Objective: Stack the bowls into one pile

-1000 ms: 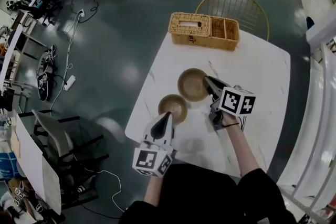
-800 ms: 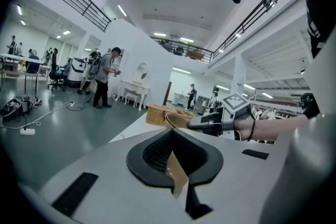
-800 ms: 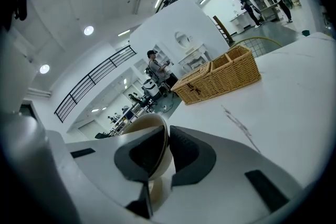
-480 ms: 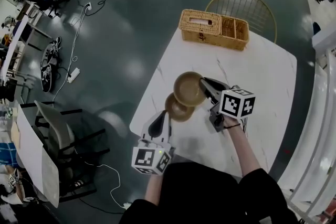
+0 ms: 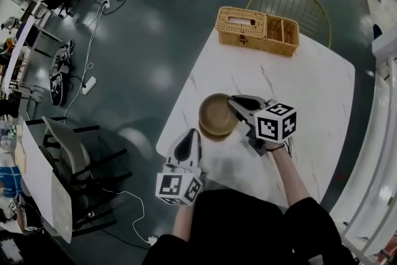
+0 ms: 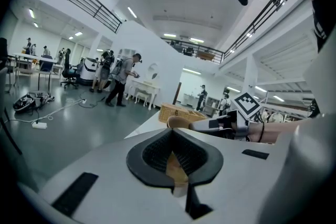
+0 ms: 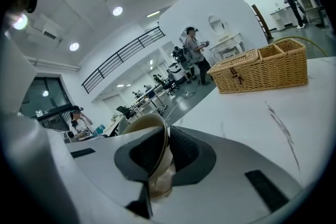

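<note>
Centrally, we see the right gripper (image 5: 234, 101) clamped on the rim of a bowl (image 5: 216, 113), held over the lower bowl (image 5: 213, 134) on the table (image 5: 304, 80). We find the left gripper (image 5: 192, 135) nearby, jaws together.

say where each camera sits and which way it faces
Head view: on the person's head, looking down at the table; left gripper, right gripper and both forearms show.
Left gripper view: on the left gripper, facing across the table toward the right gripper; own jaws in front.
Right gripper view: on the right gripper, facing the wicker basket; its jaws pinch the upper bowl.
Shared: all three show the basket and that bowl.
</note>
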Demonstrator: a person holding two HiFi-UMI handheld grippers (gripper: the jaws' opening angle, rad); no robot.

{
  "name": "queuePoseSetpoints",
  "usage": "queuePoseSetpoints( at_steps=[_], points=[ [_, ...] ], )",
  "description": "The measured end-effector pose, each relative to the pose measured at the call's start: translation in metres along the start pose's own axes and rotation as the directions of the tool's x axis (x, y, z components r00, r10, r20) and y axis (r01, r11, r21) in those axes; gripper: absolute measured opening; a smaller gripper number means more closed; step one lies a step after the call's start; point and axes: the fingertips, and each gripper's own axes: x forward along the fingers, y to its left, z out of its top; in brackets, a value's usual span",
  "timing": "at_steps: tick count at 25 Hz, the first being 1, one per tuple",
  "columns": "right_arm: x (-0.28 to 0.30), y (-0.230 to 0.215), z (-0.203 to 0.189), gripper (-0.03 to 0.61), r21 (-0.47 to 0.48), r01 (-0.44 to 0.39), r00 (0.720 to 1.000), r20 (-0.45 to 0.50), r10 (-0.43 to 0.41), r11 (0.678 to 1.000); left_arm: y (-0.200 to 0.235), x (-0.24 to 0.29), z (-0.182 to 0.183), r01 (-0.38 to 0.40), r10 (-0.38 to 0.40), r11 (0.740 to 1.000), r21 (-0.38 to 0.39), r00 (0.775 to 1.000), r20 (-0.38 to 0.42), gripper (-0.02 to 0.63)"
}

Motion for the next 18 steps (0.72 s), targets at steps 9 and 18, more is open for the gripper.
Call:
queuePoseSetpoints(
  at_steps=[9,18],
  points=[
    [0.015,0.011,-0.022,0.037,-0.104,-0.037,0.992,-0.124,0.024,0.994,0.007,-0.001,-0.003,-0.010,0.010,1.000,-0.009,1.000,-0.005,0.014],
    [0.021,0.012,-0.037,0.037,-0.165,-0.028,0.981,-0.195,-0.005,0.986,0.009,-0.001,-0.003,-0.011,0.011,1.000,-0.018,1.000,-0.011,0.014]
  ],
)
